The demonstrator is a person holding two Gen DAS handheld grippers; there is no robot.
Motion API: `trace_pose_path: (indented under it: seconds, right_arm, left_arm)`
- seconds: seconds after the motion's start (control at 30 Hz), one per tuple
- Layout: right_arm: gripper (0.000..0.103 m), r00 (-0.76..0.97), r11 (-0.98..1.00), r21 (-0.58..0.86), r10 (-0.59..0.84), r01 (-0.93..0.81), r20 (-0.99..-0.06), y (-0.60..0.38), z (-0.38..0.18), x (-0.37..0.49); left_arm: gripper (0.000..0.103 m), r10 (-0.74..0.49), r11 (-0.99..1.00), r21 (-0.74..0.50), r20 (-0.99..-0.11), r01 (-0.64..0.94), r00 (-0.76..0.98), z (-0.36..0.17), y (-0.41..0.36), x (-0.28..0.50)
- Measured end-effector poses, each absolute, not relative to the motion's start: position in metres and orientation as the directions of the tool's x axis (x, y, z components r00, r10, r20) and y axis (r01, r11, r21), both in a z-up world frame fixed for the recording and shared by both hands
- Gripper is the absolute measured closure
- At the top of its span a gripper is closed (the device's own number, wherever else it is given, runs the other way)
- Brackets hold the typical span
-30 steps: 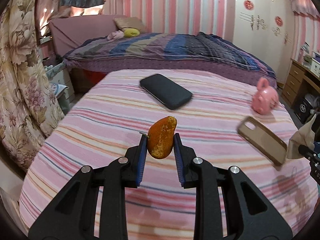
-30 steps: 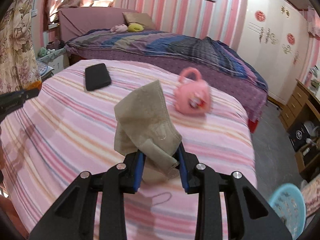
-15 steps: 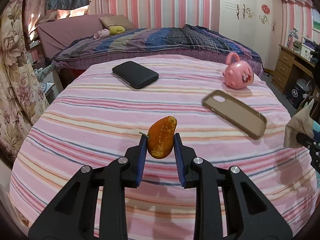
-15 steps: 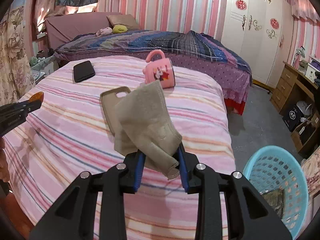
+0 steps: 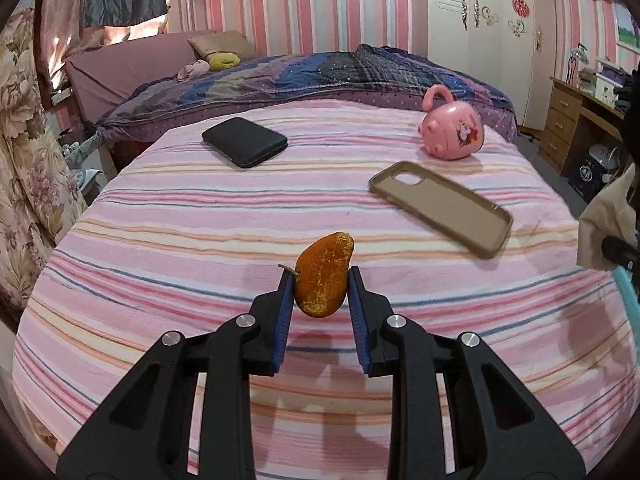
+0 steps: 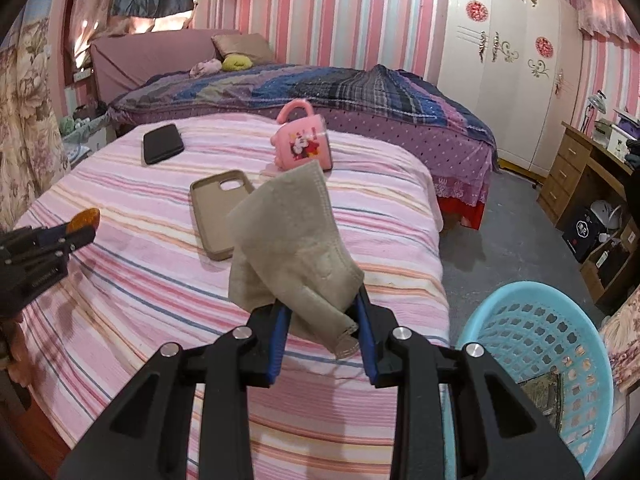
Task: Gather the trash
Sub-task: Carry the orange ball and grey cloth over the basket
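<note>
My left gripper [image 5: 320,304] is shut on a piece of orange peel [image 5: 323,276] and holds it above the pink striped table [image 5: 200,240]. My right gripper [image 6: 322,320] is shut on a crumpled beige face mask [image 6: 292,248] held above the table's right edge. A light blue trash basket [image 6: 536,360] stands on the floor at the lower right of the right wrist view, with some trash inside. The left gripper with the peel [image 6: 82,220] shows at the left edge of the right wrist view. The mask [image 5: 604,232] shows at the right edge of the left wrist view.
On the table lie a black phone [image 5: 245,141], a tan phone case [image 5: 440,208] and a tipped pink mug [image 5: 454,132]. A bed [image 6: 320,88] stands behind the table. A wooden desk [image 6: 588,176] and boxes are at the far right. Floral curtains hang at the left.
Both grippers have swung to the right, each keeping its hold. The blue basket has come further into the right wrist view.
</note>
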State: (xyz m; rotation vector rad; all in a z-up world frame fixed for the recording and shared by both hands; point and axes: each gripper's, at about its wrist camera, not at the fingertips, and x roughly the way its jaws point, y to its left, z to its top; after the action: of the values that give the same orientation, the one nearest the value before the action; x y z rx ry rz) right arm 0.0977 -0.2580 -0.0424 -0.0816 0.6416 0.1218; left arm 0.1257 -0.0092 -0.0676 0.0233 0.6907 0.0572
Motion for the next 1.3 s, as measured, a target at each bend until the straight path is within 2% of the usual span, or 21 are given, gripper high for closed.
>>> trace_pose_path:
  seconds: [0.3, 0.53, 0.9, 1.3]
  right_arm:
    - [0.072, 0.823, 0.997, -0.023, 0.047, -0.073, -0.566, -0.279, -0.039, 0.094]
    - [0.072, 0.833, 0.998, -0.019, -0.059, 0.057, -0.551, -0.329, -0.036, 0.081]
    - [0.072, 0.795, 0.973, -0.029, -0.203, 0.228, -0.571, -0.403, -0.038, 0.054]
    - [0.071, 0.767, 0.958, -0.022, -0.244, 0.287, -0.594, -0.472, -0.049, 0.03]
  left_arm:
    - [0.077, 0.032, 0.998, 0.055, -0.614, 0.003, 0.789, -0.052, -0.047, 0.126]
    - [0.077, 0.001, 0.997, 0.062, -0.603, 0.046, 0.797, -0.047, -0.083, 0.123]
    - [0.076, -0.079, 0.989, 0.055, -0.592, 0.137, 0.802, -0.041, -0.146, 0.111]
    - [0.076, -0.198, 0.96, 0.048, -0.58, 0.276, 0.79, -0.042, -0.221, 0.1]
